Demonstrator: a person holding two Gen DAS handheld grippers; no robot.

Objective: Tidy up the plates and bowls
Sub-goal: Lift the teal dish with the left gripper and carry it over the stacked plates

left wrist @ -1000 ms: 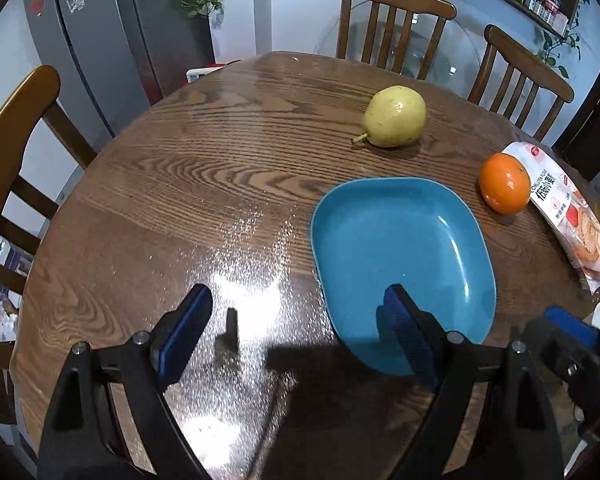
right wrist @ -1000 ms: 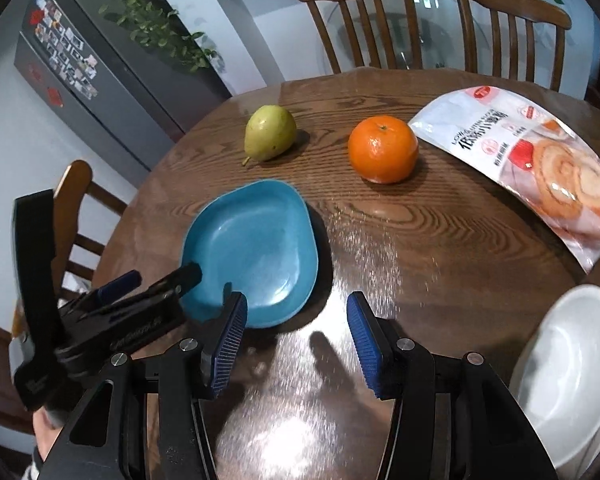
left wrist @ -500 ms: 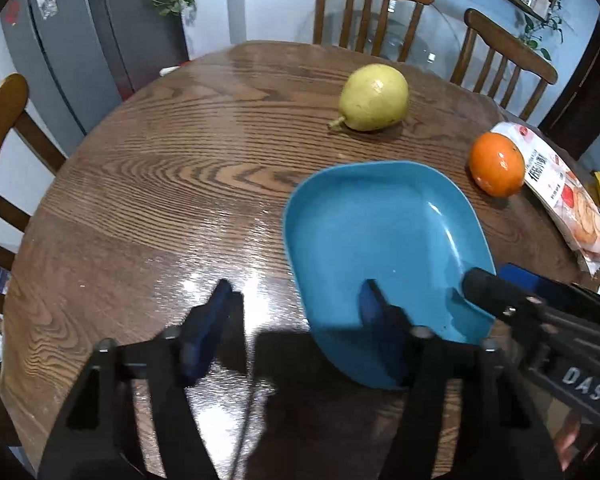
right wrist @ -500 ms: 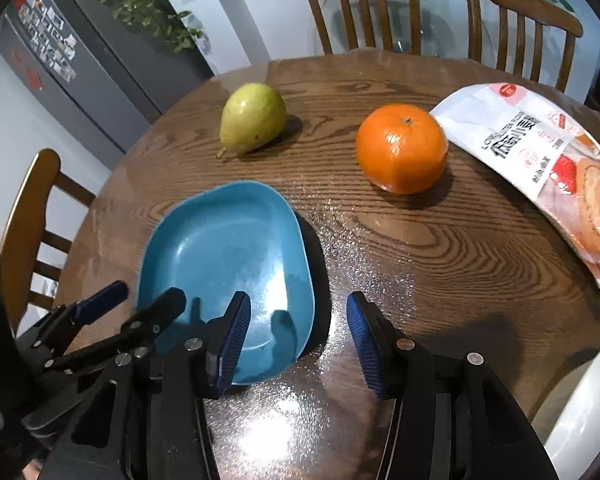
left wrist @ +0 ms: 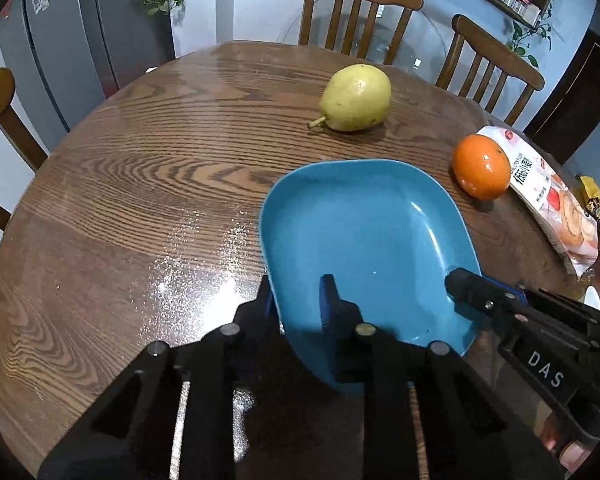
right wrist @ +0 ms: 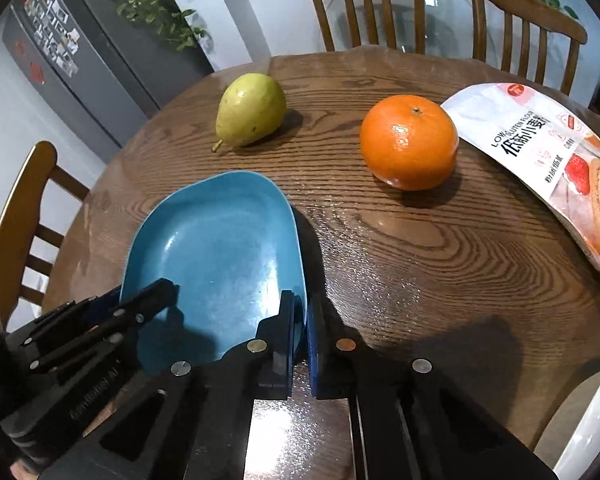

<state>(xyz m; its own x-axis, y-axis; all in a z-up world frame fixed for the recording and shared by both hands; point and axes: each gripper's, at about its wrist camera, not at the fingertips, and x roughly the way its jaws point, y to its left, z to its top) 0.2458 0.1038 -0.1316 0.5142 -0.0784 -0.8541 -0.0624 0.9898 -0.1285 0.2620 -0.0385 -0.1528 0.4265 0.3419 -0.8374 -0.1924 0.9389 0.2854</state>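
A blue squarish plate [left wrist: 364,236] lies on the round wooden table [left wrist: 140,184]; it also shows in the right wrist view [right wrist: 216,248]. My left gripper [left wrist: 296,300] is shut on the plate's near left rim, one pad inside and one under the edge. My right gripper [right wrist: 300,320] is shut on the plate's right rim. A white bowl [right wrist: 592,428] sits at the table's near right edge, mostly cut off.
A yellow-green pear [left wrist: 356,98] and an orange [left wrist: 482,168] lie beyond the plate. A snack packet [right wrist: 540,152] lies at the right. Wooden chairs [left wrist: 360,12] stand around the table. A grey fridge [left wrist: 80,40] stands at the back left.
Both grippers moved forward onto the blue plate and closed on its rims, left on the left rim, right on the right rim. The plate stays in place.
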